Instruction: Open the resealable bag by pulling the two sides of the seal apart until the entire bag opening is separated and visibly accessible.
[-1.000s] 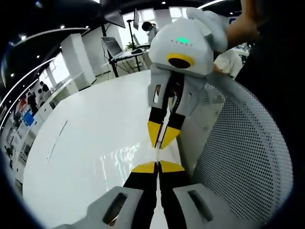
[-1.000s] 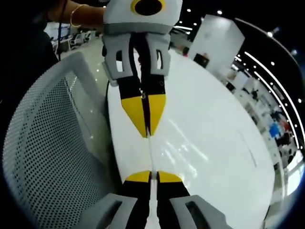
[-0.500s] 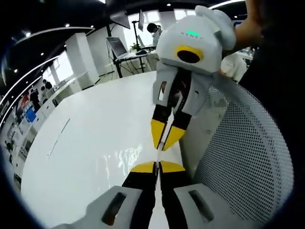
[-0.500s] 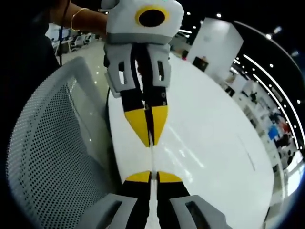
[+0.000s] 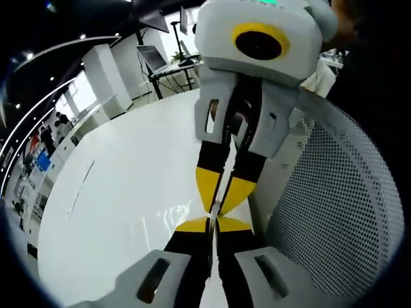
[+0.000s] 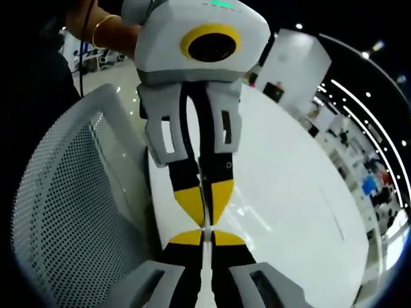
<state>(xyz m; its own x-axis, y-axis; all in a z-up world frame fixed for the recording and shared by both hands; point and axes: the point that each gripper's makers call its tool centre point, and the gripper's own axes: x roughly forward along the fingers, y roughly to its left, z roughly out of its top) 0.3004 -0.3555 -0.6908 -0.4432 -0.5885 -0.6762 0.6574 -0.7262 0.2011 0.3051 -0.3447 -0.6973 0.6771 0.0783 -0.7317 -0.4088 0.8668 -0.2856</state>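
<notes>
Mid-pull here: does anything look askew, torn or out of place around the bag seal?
Nothing looks damaged. The clear resealable bag shows as a thin edge-on strip pinched between the left gripper and the right gripper, tips nearly meeting over the white glossy table. Whether the seal has parted cannot be told.

Left gripper fingers closed; right gripper fingers closed, tips nearly meeting

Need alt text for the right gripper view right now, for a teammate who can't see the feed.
The right gripper and the left gripper meet tip to tip, both shut on a thin clear bag edge between them. Below lies a glossy white table, with a white mesh chair back at left.
</notes>
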